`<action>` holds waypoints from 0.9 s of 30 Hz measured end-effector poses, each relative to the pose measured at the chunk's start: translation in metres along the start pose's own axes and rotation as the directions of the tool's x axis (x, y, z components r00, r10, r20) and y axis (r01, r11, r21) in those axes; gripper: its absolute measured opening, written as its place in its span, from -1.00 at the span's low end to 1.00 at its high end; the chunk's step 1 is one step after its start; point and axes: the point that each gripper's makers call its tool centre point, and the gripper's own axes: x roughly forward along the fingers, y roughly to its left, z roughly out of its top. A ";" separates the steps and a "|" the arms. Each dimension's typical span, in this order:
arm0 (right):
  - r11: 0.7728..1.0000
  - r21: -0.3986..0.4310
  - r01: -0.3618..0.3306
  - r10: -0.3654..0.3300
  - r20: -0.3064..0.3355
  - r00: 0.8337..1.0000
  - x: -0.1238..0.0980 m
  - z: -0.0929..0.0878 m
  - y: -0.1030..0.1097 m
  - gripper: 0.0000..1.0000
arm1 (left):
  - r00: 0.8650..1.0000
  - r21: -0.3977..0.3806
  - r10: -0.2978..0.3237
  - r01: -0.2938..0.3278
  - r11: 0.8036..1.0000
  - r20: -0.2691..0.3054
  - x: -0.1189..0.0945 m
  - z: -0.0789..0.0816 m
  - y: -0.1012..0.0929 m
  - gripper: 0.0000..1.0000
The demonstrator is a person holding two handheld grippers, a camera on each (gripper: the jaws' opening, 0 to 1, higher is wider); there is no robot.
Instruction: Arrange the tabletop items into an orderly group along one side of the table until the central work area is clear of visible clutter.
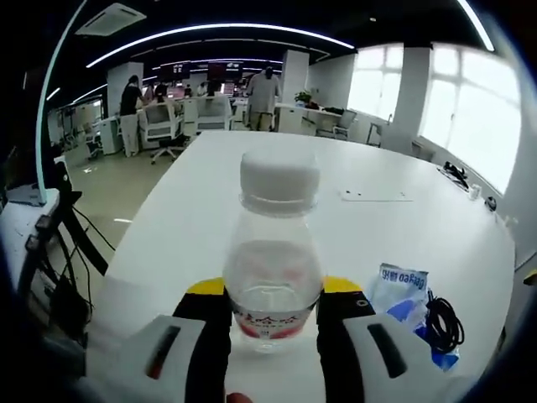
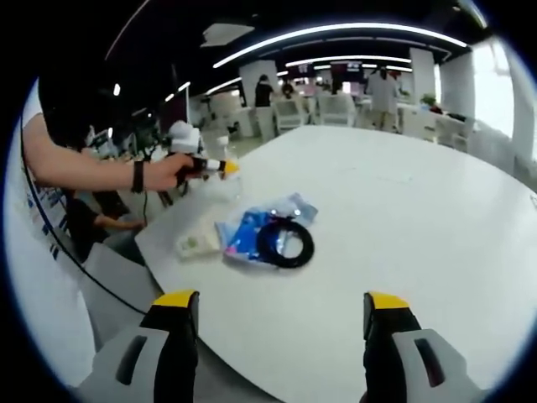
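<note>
Your left gripper (image 1: pixel 273 315) clamps the upright bottle (image 1: pixel 273 260); right gripper (image 2: pixel 281 323) (jaws spread, empty) faces the coiled cable (image 2: pixel 285 242) ahead.

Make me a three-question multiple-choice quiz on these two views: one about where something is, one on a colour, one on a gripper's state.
1. Where is the black cable coil?
A. on the blue packet
B. on the floor
C. on a chair

2. What colour is the bottle cap?
A. red
B. white
C. green

3. What state is the left gripper in?
A. open, holding nothing
B. shut on the bottle
C. shut on the cable

Answers: 1 A, the coil lies on the packet; 2 B, the cap is white; 3 B, both jaws press the bottle.
</note>
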 end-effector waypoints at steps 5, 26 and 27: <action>1.000 0.000 0.002 -0.002 -0.013 1.000 0.002 -0.005 -0.004 0.64 | 1.000 0.032 0.002 -0.002 0.999 -0.003 -0.002 -0.004 -0.003 -0.25; 1.000 -0.014 -0.010 0.010 -0.013 1.000 0.002 0.001 0.010 0.63 | 1.000 0.039 -0.017 0.016 0.999 0.011 -0.003 0.001 -0.014 -0.24; 1.000 -0.015 -0.009 0.009 -0.015 1.000 0.002 0.000 0.010 0.63 | 1.000 0.039 -0.019 0.019 0.999 0.011 -0.001 0.002 -0.015 -0.24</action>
